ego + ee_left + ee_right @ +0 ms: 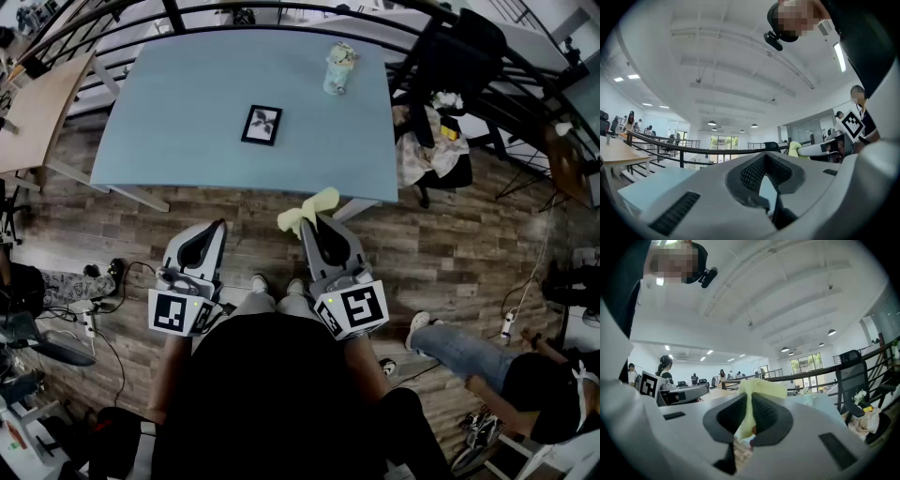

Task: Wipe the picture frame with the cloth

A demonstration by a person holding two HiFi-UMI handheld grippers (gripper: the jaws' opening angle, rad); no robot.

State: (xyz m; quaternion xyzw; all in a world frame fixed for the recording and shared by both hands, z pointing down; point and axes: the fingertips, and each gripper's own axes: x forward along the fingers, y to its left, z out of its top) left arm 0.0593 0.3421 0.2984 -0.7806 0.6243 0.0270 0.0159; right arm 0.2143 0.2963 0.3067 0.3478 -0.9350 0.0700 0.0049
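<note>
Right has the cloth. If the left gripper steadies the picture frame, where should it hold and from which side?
The picture frame lies flat, face up, on the table, with no raised edge. I'd bring the left gripper down from above on the left and close its fingers across the black border's near-left corner, leaving the face free for the cloth in the right gripper.

Table (187,112): smooth matt pale-blue top. Floor (459,248): grained wood planks. Cloth (310,209): soft yellow fabric, crumpled. Right gripper (750,401): matt grey plastic, ribbed jaws.

picture frame (262,125) image too small, cloth (759,389) end hidden by jaws
</note>
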